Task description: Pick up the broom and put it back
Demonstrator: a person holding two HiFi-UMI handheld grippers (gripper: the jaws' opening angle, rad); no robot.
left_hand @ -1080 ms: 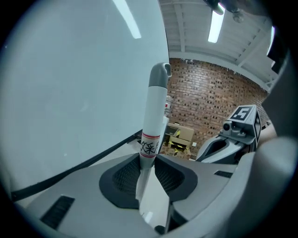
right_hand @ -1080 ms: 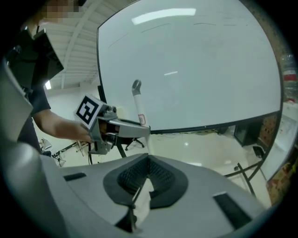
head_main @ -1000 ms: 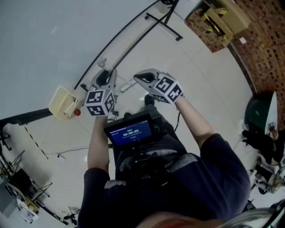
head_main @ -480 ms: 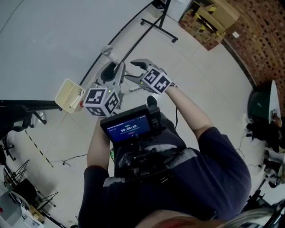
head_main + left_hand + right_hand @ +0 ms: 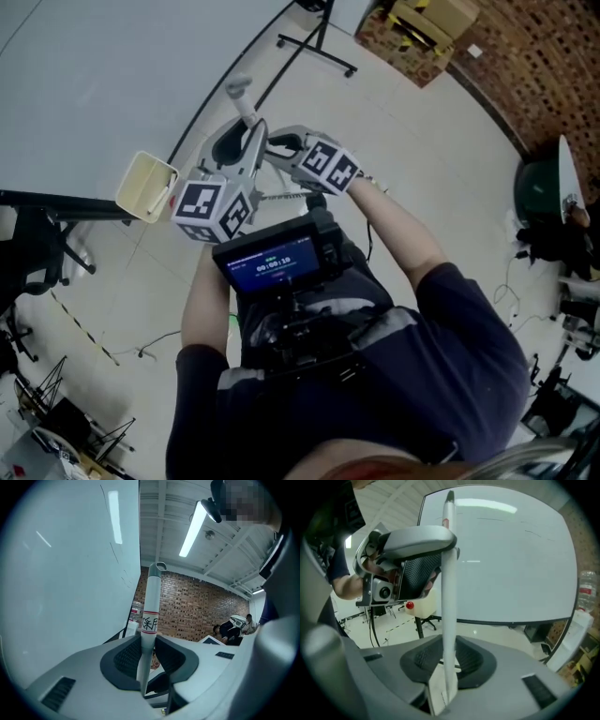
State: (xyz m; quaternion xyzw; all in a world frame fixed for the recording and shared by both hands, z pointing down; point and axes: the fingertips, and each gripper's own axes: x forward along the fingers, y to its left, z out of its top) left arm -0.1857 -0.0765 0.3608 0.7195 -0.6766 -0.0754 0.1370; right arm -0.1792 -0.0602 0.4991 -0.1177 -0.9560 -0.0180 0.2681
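Brick wall [image 5: 197,606] behind slim, round, glossy white broom handle [image 5: 151,602]

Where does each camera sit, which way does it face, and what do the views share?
Head view: on the person's head, facing steeply down at the floor; shows both forearms, left gripper, right gripper.
Left gripper view: on the left gripper, looking along jaws clamped on the broom handle toward a brick wall.
Right gripper view: on the right gripper, facing the whiteboard; its jaws have just been closing on the handle, left gripper above.
All three share the handle.
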